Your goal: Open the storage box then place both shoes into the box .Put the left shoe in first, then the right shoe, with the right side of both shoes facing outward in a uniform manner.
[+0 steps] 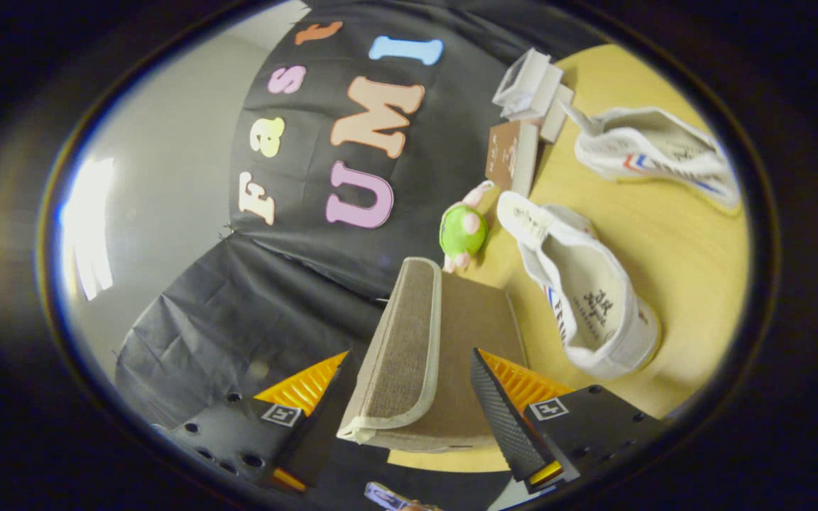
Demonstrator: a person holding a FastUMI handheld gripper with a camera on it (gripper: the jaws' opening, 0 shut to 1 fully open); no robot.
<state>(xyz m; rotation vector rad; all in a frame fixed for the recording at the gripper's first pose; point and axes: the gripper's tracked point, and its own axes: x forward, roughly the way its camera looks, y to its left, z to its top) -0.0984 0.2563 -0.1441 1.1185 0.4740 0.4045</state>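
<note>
My view is rolled on its side, so the yellow table (679,241) runs along the right. My gripper (409,355) is shut on the lid (398,341) of the fabric storage box (483,319); the beige lid panel with pale piping stands between the fingers, and the brown box surface runs behind one fingertip (498,404). Two white canvas shoes lie on the table beyond the box. The nearer shoe (586,305) lies just past the box with its opening towards me. The farther shoe (657,152) lies on its side.
A green and pink plush toy (462,231) sits just beyond the box by the black cloth wall. Behind it stand a small brown carton (512,152) and white boxes (531,85). Bare table surface stretches between the two shoes.
</note>
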